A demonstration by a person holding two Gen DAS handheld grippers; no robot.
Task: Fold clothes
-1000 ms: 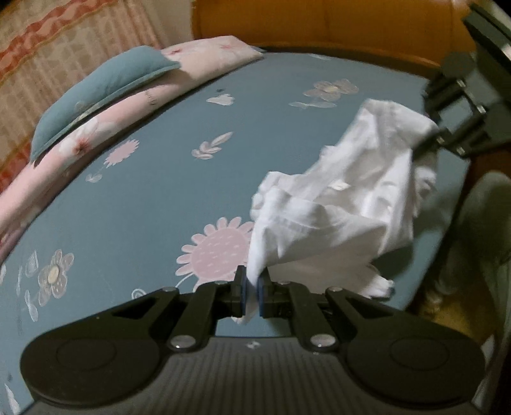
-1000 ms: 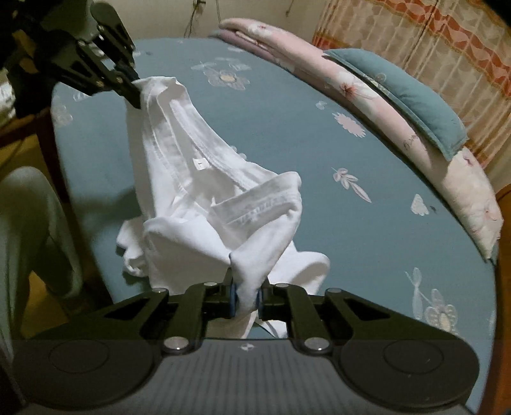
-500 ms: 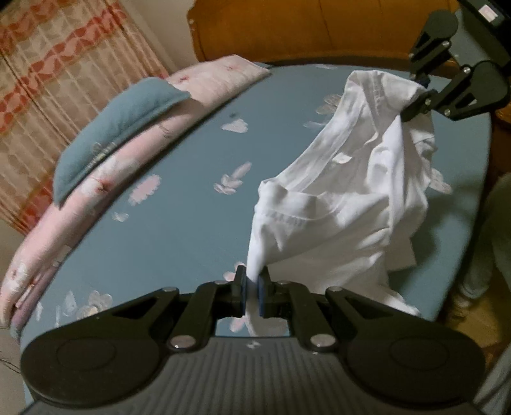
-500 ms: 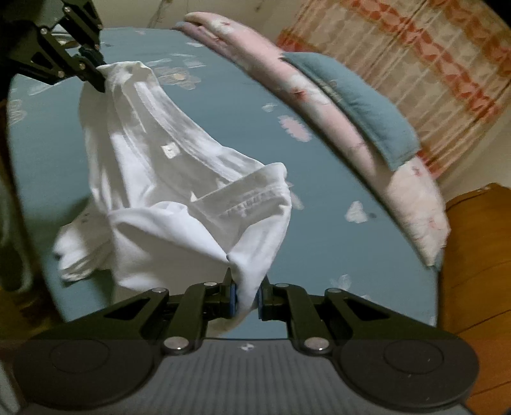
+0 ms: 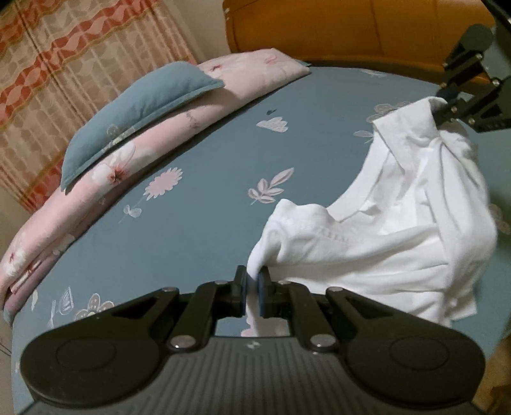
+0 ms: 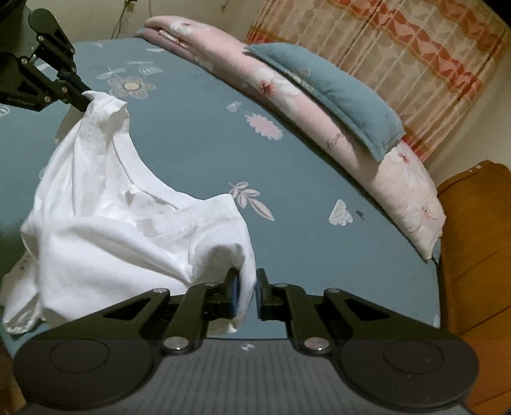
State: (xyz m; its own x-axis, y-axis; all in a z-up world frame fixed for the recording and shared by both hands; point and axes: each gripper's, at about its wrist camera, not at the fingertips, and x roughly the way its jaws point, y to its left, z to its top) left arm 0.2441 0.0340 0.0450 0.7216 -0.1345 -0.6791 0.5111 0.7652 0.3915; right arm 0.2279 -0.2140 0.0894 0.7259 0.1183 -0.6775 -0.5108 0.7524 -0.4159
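A white collared shirt (image 5: 383,239) hangs bunched between my two grippers above the blue flowered bed sheet (image 5: 207,223). My left gripper (image 5: 252,287) is shut on one shoulder end of it. At the top right of the left wrist view, my right gripper (image 5: 442,107) pinches the other end. The right wrist view shows the same shirt (image 6: 111,230), my right gripper (image 6: 246,293) shut on a fold of cloth, and the left gripper (image 6: 81,99) at the top left. The collar sags in the middle and the shirt's lower part droops toward the bed edge.
A teal pillow (image 5: 134,105) lies on a folded pink flowered quilt (image 5: 127,159) along the far side of the bed. An orange-brown wooden headboard (image 5: 351,28) stands at one end. A patterned curtain (image 5: 64,64) hangs behind. The sheet between shirt and quilt (image 6: 223,143) is bare.
Both grippers have carried the shirt from the bed's edge inward over the sheet. The shirt now hangs wider between them. The person's leg has left both views.
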